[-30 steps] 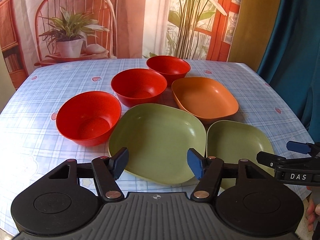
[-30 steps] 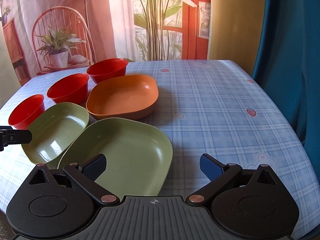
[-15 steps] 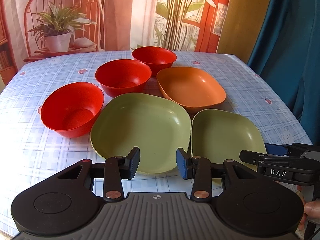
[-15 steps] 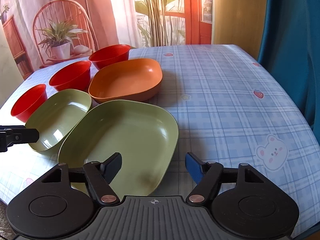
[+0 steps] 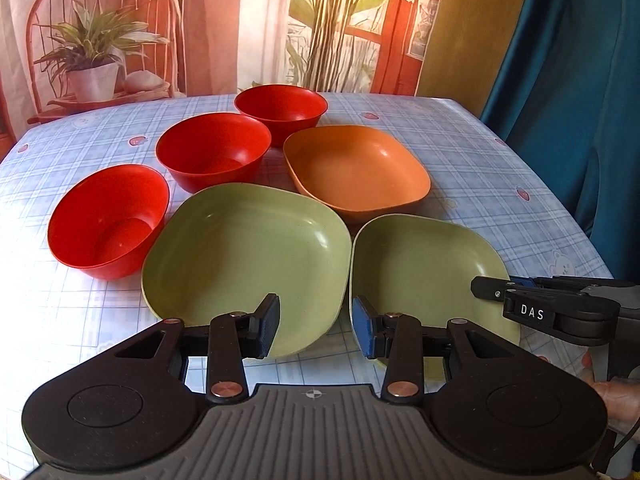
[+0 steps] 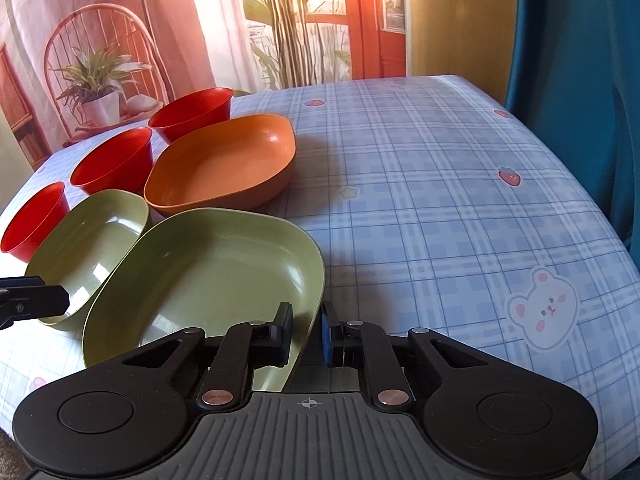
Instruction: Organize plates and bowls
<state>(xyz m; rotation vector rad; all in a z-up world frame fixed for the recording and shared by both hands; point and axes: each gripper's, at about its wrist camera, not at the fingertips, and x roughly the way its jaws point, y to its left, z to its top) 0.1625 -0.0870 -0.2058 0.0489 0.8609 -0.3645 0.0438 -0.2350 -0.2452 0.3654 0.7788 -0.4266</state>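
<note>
Right wrist: green plate (image 6: 208,276) rim between right tool (image 6: 306,334) pads.

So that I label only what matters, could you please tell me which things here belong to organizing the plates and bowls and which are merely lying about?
Job: near red bowl, middle red bowl, far red bowl, orange plate, left green plate, right green plate.
Just there: tablecloth, printed backdrop, blue curtain.
</note>
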